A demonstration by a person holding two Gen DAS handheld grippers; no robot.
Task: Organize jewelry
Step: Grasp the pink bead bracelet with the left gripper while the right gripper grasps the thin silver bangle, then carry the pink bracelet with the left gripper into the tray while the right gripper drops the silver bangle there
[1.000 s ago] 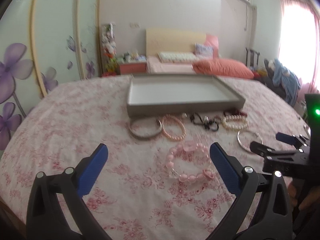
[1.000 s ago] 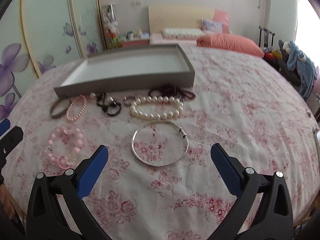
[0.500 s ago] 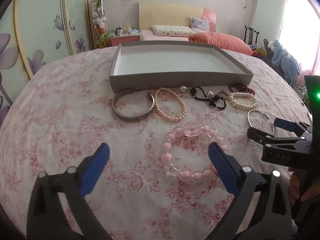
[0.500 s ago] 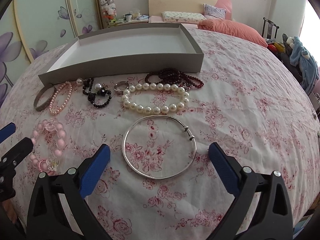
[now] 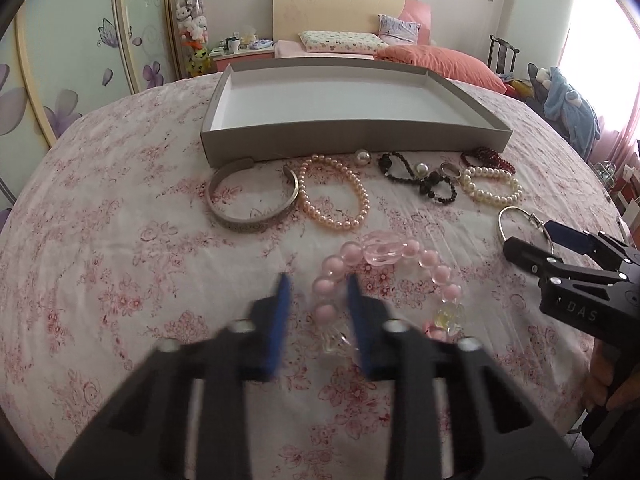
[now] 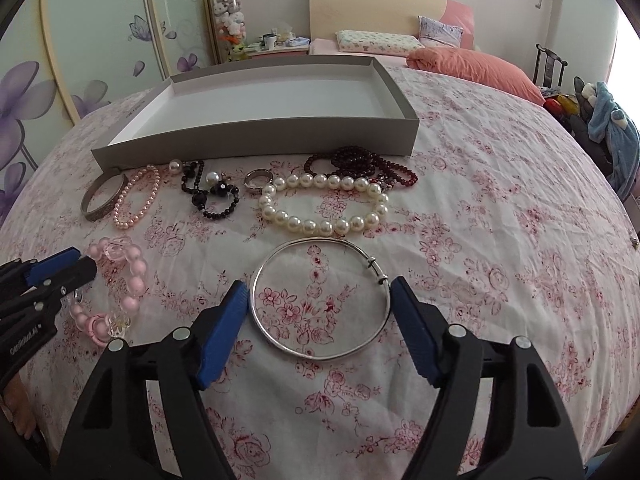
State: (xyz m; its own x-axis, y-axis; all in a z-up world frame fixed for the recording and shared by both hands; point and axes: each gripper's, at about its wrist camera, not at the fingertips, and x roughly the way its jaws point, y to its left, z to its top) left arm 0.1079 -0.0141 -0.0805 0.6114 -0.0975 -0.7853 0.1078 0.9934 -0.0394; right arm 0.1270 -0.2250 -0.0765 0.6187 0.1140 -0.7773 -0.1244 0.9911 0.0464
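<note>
A grey tray lies empty on the floral cloth. In front of it lie a silver cuff, a small pink pearl bracelet, a black bead piece, a white pearl bracelet, dark red beads and a ring. My left gripper has its jaws narrowed around the left side of the pink bead bracelet, blurred by motion. My right gripper straddles the thin silver bangle, its jaws close beside the bangle's sides.
The cloth-covered round table falls away at the right and near edges. A bed with pillows and a sliding wardrobe stand behind. A chair with blue clothing is at the far right.
Both grippers moved forward and lower onto the jewelry. The left jaws narrowed a lot around the pink bead bracelet. The right jaws narrowed around the silver bangle.
</note>
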